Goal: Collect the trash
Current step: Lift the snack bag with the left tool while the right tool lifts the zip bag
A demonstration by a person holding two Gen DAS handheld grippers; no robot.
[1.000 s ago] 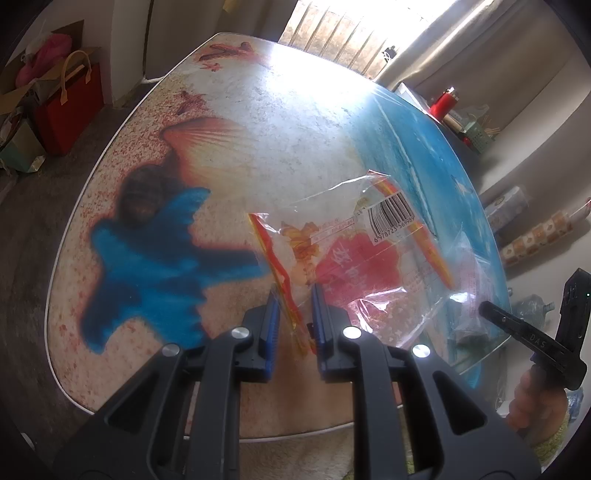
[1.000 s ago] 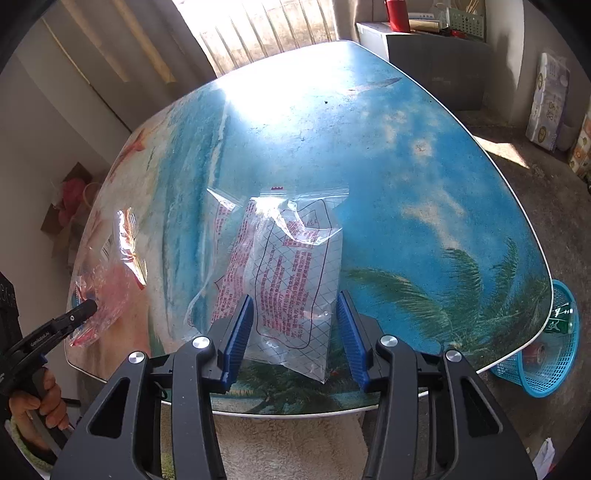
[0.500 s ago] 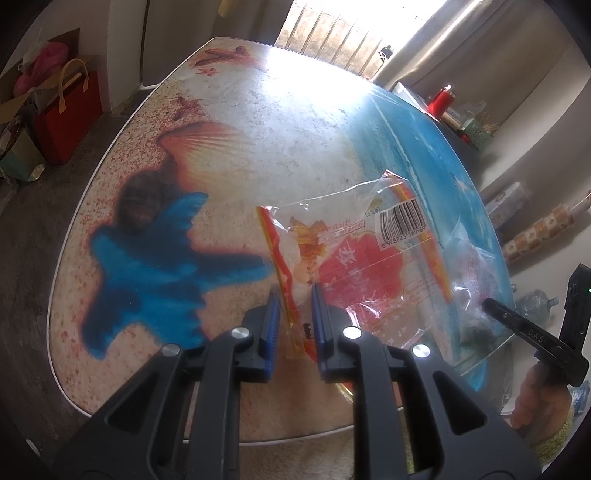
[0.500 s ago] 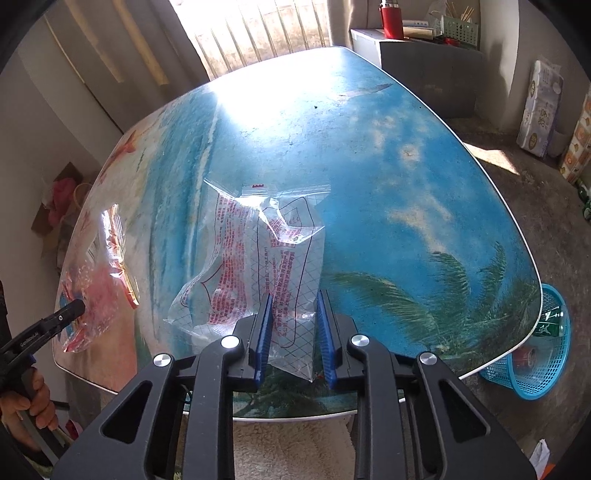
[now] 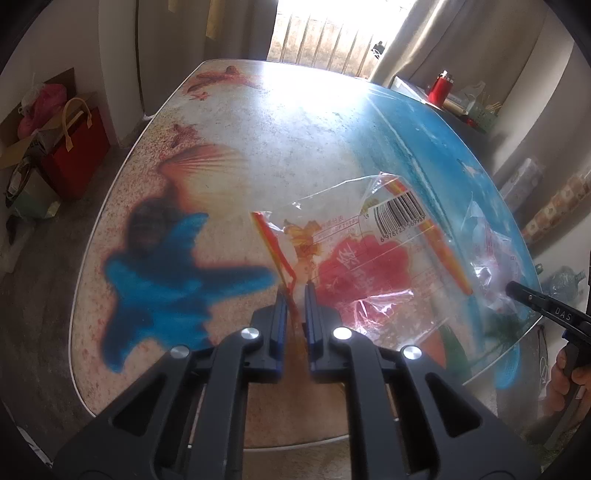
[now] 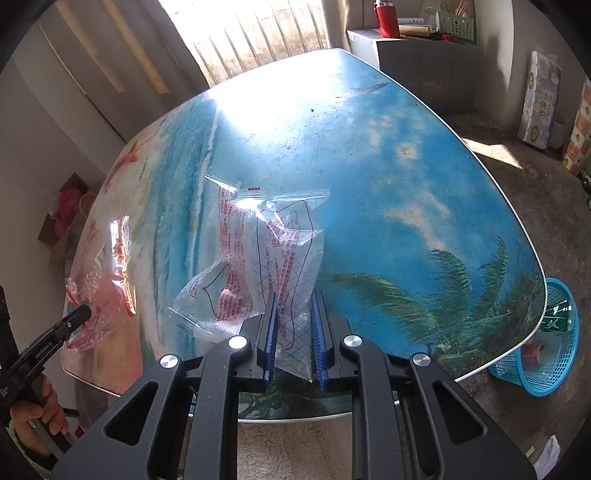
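My left gripper (image 5: 295, 291) is shut on the orange-striped edge of a clear wrapper (image 5: 362, 266) with a red flower print and a barcode; the wrapper hangs just over the beach-print table (image 5: 229, 122). In the right wrist view my right gripper (image 6: 293, 299) has its jaws closing on a clear zip bag (image 6: 258, 251) with red and blue print. The pads press its lower corner and the crumpled bag stands up off the table (image 6: 388, 155). The same wrapper (image 6: 107, 295) shows at the left edge of that view, near the table's front edge.
A blue mesh basket (image 6: 546, 350) holding a can and a green-labelled bottle stands on the floor by the table's right corner. A red bag (image 5: 77, 162) and boxes sit on the floor to the left. A cabinet with a red flask (image 6: 386, 18) is behind.
The right jaws went from wide apart around the zip bag to pinched on it. The left jaws tightened on the wrapper's edge, and the left view rolled a little.
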